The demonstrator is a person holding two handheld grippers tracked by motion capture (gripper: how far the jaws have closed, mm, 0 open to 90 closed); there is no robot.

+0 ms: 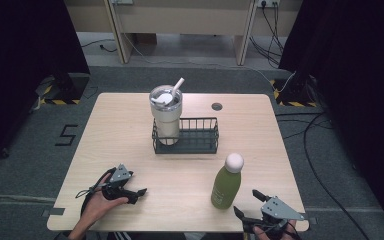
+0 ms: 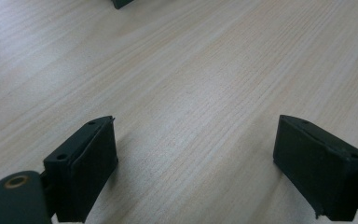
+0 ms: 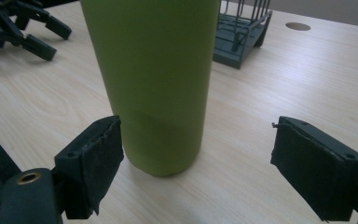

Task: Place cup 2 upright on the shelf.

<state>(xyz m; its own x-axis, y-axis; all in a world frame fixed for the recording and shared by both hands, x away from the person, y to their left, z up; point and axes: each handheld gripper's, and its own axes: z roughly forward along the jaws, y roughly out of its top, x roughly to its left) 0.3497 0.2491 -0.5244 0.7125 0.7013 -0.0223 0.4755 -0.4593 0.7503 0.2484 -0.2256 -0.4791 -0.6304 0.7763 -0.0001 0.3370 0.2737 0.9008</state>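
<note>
From the high view, a green bottle [image 1: 226, 186] with a white round cap stands upright on the tabletop [image 1: 130, 135], toward the near right corner. The right claw [image 1: 247, 203] sits just beside it at the near edge, held in a hand that comes up from below; its jaws point toward the bottle's base and stand apart, with nothing gripped. The left claw [image 1: 139, 193] rests low near the near left corner, held in a hand [image 1: 96, 205], its jaws pointing toward the middle of the tabletop. Farther back, around the middle, a dark wire basket [image 1: 200, 137] holds a tall pale tumbler [image 1: 166, 120] with a lid and a straw in its left end. A small round hole [image 1: 217, 106] lies in the tabletop near the far edge.

In the left gripper view, the left claw [image 2: 193, 149] is spread wide over bare wood, with nothing between the jaws.

In the right gripper view, the bottle [image 3: 154, 84] stands between the jaws of the right claw [image 3: 196, 154], closer to the left-hand jaw; whether that jaw touches it I cannot tell. The other jaw is well apart from it. The basket [image 3: 240, 32] shows behind the bottle, and the other claw [image 3: 23, 28] lies at the far left.
</note>
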